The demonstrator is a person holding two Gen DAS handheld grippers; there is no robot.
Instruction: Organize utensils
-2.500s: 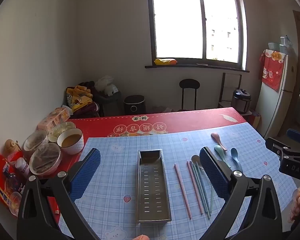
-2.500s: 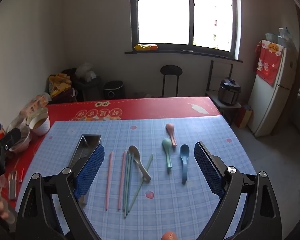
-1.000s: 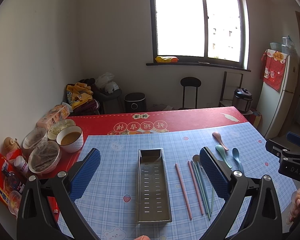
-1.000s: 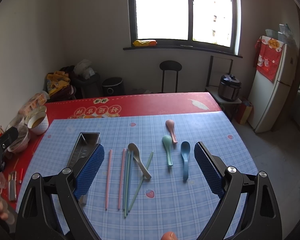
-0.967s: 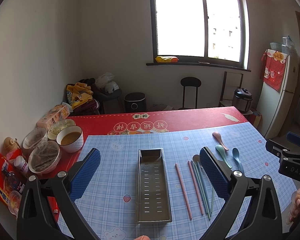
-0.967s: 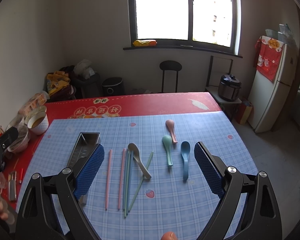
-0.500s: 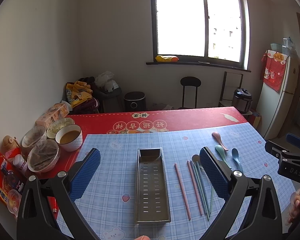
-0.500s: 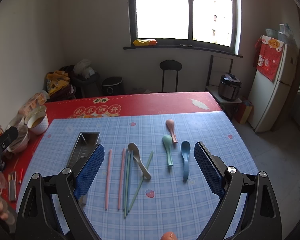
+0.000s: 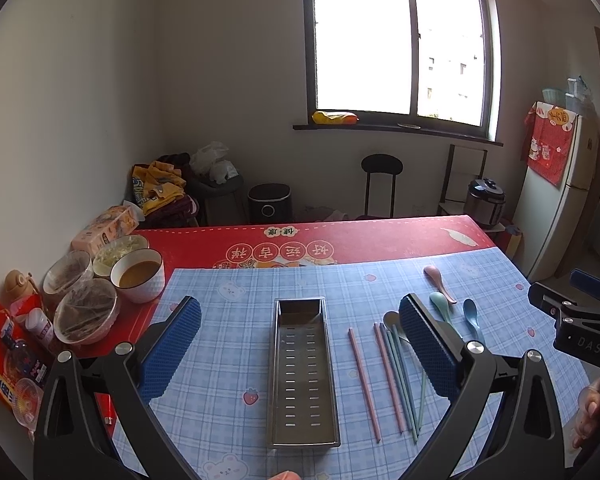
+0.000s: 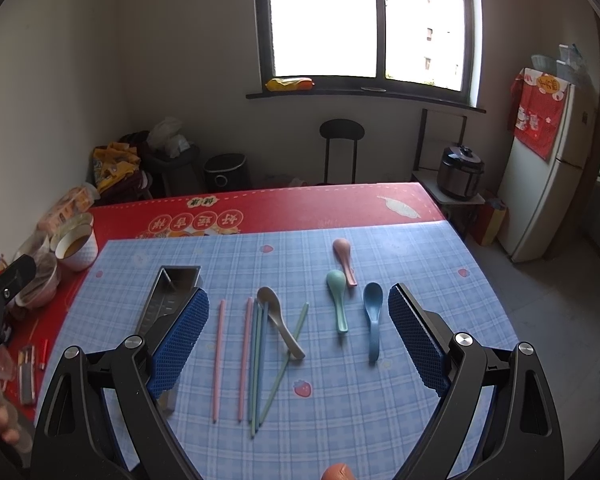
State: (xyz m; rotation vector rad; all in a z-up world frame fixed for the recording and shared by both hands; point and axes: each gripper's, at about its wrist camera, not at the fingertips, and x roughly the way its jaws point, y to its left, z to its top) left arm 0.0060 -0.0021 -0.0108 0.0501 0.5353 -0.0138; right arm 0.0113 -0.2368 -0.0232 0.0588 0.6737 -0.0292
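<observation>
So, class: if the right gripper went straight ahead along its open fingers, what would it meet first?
Probably the beige spoon lying across a green chopstick, roughly centred between the open right gripper fingers; depth is uncertain, so the blue checked mat nearby could come first.

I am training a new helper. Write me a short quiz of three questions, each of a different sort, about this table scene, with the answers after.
1. True or false: the metal tray already holds a spoon.
2. Multiple choice: which spoon lies farthest from the camera in the right wrist view? A) pink spoon B) green spoon C) blue spoon
3. Fill the gap: the grey spoon has its handle lying across a green ____.

Key
1. False: the tray is empty.
2. A
3. chopstick

Both the left tool and the right tool are open and hold nothing.
</observation>
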